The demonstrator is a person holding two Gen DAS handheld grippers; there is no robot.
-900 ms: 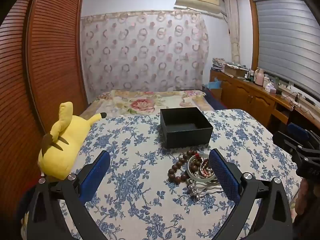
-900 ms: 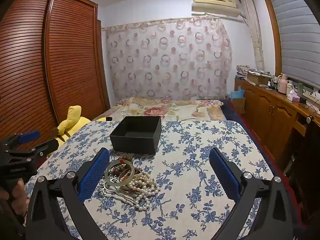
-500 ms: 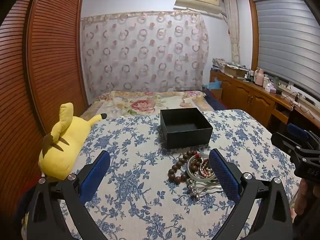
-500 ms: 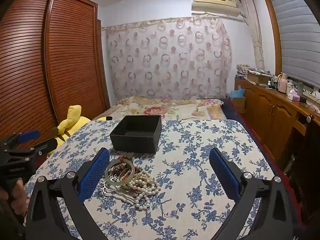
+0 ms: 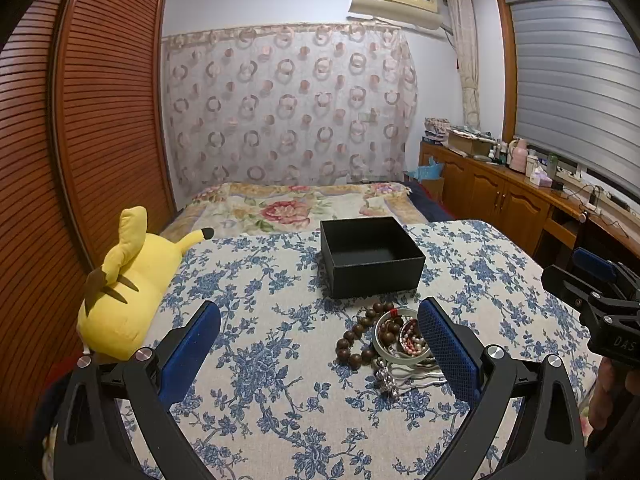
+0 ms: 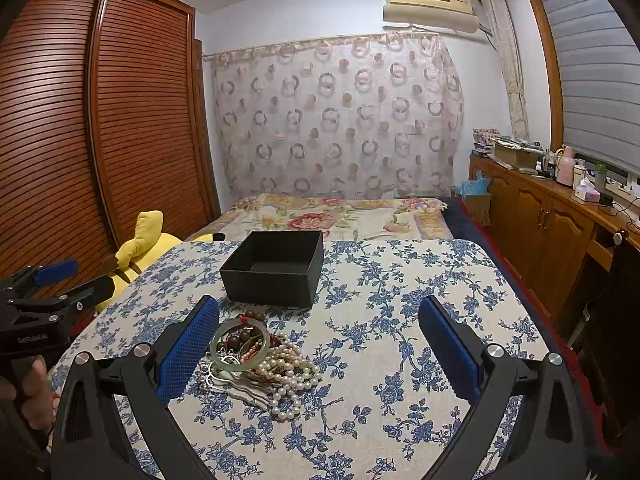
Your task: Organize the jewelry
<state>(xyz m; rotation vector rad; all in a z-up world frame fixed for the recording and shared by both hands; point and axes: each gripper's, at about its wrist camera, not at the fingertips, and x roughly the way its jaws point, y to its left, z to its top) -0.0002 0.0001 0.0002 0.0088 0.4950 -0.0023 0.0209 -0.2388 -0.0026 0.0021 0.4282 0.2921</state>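
A heap of jewelry lies on the floral tablecloth: a brown wooden bead bracelet, a pale green bangle, a white pearl string and silver pieces. Behind it stands an open, empty black box. My left gripper hovers open above the table, with the heap just inside its right finger. My right gripper is also open, the heap beside its left finger. Neither touches anything.
A yellow plush toy lies at the table's left edge. A bed is beyond the table, a wooden wardrobe on the left, and a cluttered wooden cabinet under the window on the right.
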